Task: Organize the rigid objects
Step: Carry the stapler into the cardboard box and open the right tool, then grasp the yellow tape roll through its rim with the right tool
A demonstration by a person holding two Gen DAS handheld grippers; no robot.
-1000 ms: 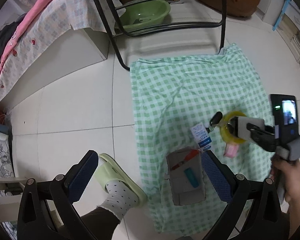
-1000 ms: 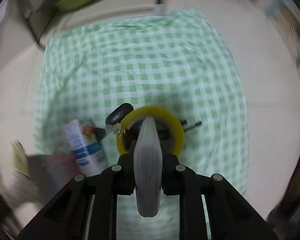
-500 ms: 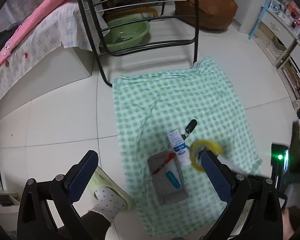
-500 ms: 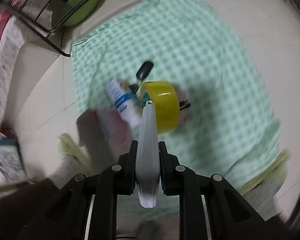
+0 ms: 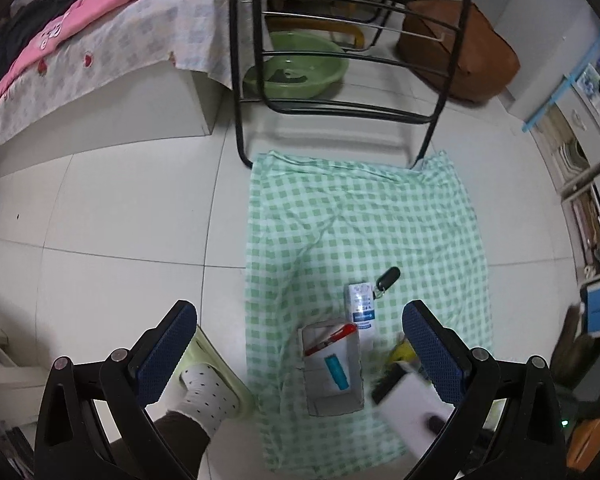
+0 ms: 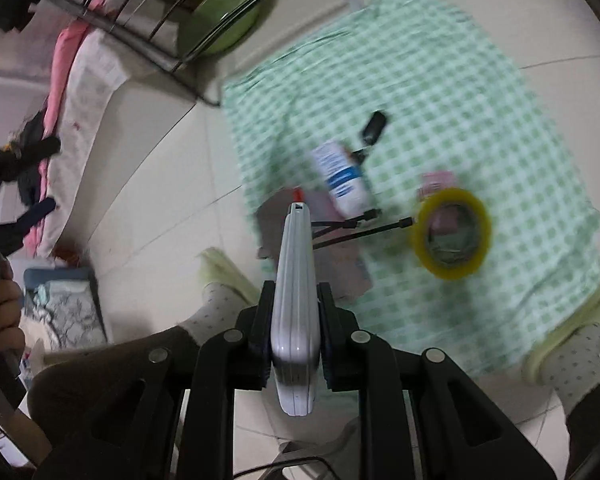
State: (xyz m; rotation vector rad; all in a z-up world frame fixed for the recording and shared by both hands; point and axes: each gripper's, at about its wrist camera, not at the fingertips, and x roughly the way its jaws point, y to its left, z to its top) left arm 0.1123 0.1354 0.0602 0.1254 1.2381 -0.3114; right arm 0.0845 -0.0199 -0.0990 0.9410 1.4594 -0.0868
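My right gripper [image 6: 294,320] is shut on a white power bank [image 6: 295,300] with short black cables [image 6: 356,226] hanging from its far end, held in the air above the grey box [image 5: 332,368]. In the left wrist view the power bank [image 5: 410,404] shows blurred just right of that box. The box holds a red-capped pen [image 5: 332,336] and a teal item [image 5: 337,372]. A yellow tape roll [image 6: 452,234], a white tube [image 6: 340,176], a black car key [image 6: 374,126] and a pink item [image 6: 436,180] lie on the green checked cloth [image 6: 440,80]. My left gripper [image 5: 300,344] is open and empty, high above.
A black metal rack [image 5: 340,60] stands at the cloth's far edge with a green basin [image 5: 296,66] under it. A bed with a pink cover [image 5: 60,52] is at the left. The person's socked feet in slippers [image 5: 208,376] stand beside the cloth.
My right gripper has lifted the power bank off the tape roll and carried it left toward the grey box. The tape roll now lies on the cloth. My left gripper has risen.
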